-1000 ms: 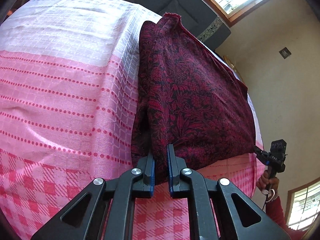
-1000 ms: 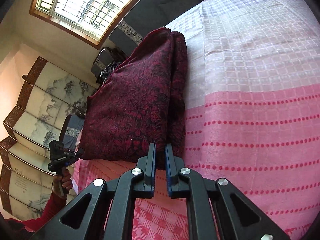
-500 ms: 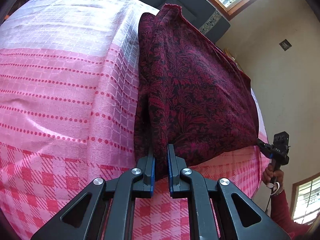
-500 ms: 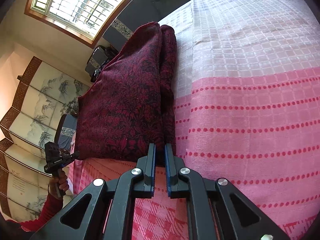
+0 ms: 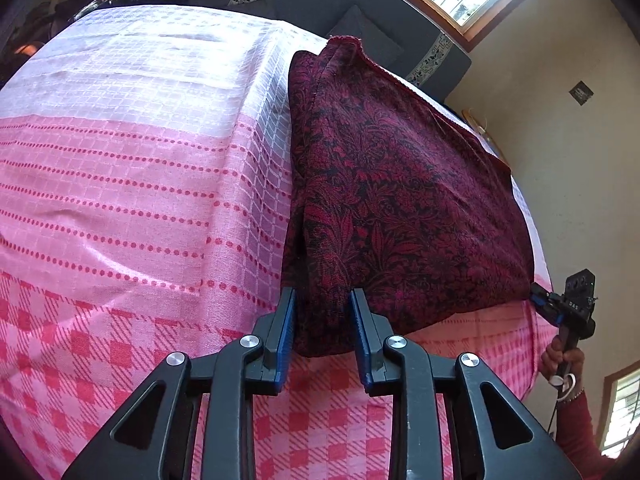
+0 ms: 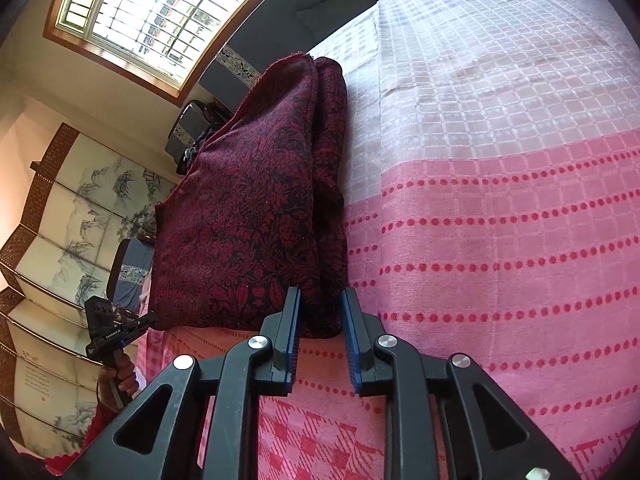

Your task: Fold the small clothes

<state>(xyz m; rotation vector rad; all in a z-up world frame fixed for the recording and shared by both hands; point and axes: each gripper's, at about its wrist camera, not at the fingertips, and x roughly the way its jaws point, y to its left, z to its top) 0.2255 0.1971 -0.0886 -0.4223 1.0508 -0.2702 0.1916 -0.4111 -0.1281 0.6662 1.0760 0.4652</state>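
Observation:
A dark red floral garment (image 5: 400, 200) lies folded on the pink checked tablecloth (image 5: 120, 168). My left gripper (image 5: 322, 294) is at its near left corner. Its jaws are opening, and the thick folded corner sits loosely between the blue pads (image 5: 286, 332). In the right wrist view the same garment (image 6: 256, 208) has its near right corner between the parted pads of my right gripper (image 6: 320, 292), whose jaws are also opening. Each view shows the other gripper at the far corner: the right gripper (image 5: 568, 306) and the left gripper (image 6: 116, 330), each held by a hand in a red sleeve.
The pink cloth (image 6: 500, 208) covers the whole table beyond the garment. A dark sofa with cushions (image 5: 360, 4) stands past the far edge under a window. A painted folding screen (image 6: 60, 220) lines the wall on one side.
Both grippers' jaws were shut on the garment's near corners and now stand apart. The garment's near edge has settled onto the tablecloth.

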